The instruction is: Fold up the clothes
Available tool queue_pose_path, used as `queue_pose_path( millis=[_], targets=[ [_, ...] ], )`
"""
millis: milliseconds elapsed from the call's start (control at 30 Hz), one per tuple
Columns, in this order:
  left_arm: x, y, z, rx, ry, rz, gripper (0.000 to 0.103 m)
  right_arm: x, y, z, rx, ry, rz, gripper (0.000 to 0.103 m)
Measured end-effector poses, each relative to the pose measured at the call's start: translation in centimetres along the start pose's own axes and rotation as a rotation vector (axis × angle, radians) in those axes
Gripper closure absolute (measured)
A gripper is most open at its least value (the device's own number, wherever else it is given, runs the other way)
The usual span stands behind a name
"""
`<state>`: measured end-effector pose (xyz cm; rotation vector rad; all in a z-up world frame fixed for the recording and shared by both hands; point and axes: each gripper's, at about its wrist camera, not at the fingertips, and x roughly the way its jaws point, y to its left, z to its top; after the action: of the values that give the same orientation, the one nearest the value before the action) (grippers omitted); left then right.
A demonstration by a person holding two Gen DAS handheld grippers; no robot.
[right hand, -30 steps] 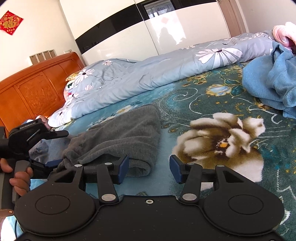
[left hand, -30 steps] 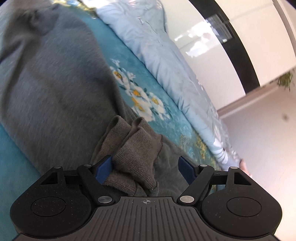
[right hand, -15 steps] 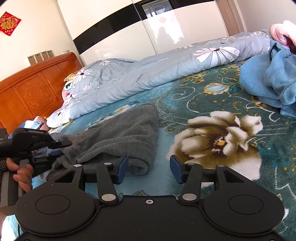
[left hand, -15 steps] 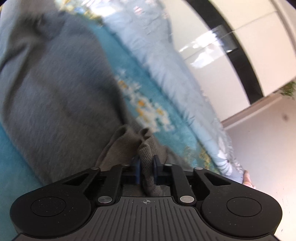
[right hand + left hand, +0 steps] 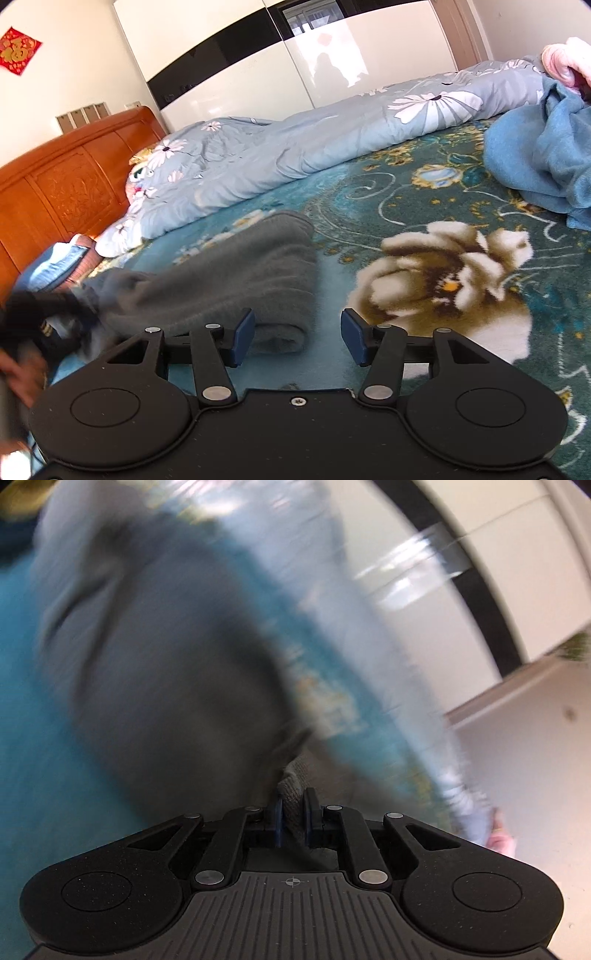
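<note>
Grey clothing (image 5: 236, 284) is spread on a teal floral bedcover (image 5: 424, 206), beside a pale blue quilt (image 5: 332, 147) and a wooden headboard (image 5: 62, 192). Its knitted edge (image 5: 293, 786) is pinched by the narrowed left gripper (image 5: 293, 816), seen only in the blurred left view. The right gripper (image 5: 297, 336) is held wide apart, gripping nothing.

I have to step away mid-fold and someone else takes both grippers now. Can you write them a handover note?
Left gripper: shut on the ribbed edge of the grey garment; view blurred by motion.
Right gripper: open, holding nothing, beside the garment's rolled end.
Garment lies on the teal floral blanket, already folded lengthwise.
Left: finish the fold; the blue garment looks unfolded.
</note>
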<state>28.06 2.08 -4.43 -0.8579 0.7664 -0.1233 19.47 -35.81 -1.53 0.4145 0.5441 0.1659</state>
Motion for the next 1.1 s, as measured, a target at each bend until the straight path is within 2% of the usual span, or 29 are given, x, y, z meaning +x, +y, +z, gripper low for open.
queue_pose_path(
  millis=[100,200,333,400,433,467,633,667,800,833,1100],
  targets=[
    [-0.6,0.3,0.1,0.006,-0.01,-0.021,0.09,0.3,-0.2,0.7,0.018,-0.006,0.031,0.047],
    [-1.5,0.2,0.4,0.016,-0.022,-0.019,0.085,1.8,-0.6,1.2,0.051,0.027,0.031,0.047],
    [-3.1,0.7,0.2,0.001,-0.02,-0.018,0.084,4.0,-1.7,1.5,0.175,0.074,0.091,0.047],
    [-4.3,1.4,0.2,-0.004,-0.007,-0.015,0.079,5.1,-2.3,1.7,0.232,0.089,0.107,0.047],
    [-5.0,1.8,0.2,-0.013,-0.005,-0.016,0.07,5.6,-2.5,1.7,0.258,0.096,0.113,0.047],
    [-5.9,2.3,0.0,-0.019,-0.006,-0.016,0.067,6.0,-2.6,1.7,0.279,0.103,0.117,0.047],
    [-9.1,4.0,0.1,-0.049,-0.023,0.018,0.066,7.4,-2.6,1.6,0.36,0.116,0.145,0.046],
    [-9.6,4.3,0.2,-0.063,-0.027,0.023,0.066,7.5,-2.5,1.6,0.367,0.118,0.149,0.048],
    [-11.8,4.8,0.6,-0.09,-0.052,0.034,0.064,7.4,-1.4,2.0,0.361,0.12,0.134,0.079],
    [-12.4,4.7,0.6,-0.091,-0.054,0.029,0.063,7.2,-1.2,2.2,0.355,0.122,0.125,0.083],
    [-16.9,3.2,0.2,-0.082,-0.077,-0.01,0.052,2.5,0.0,5.0,0.332,0.042,0.086,0.09]
  ],
)
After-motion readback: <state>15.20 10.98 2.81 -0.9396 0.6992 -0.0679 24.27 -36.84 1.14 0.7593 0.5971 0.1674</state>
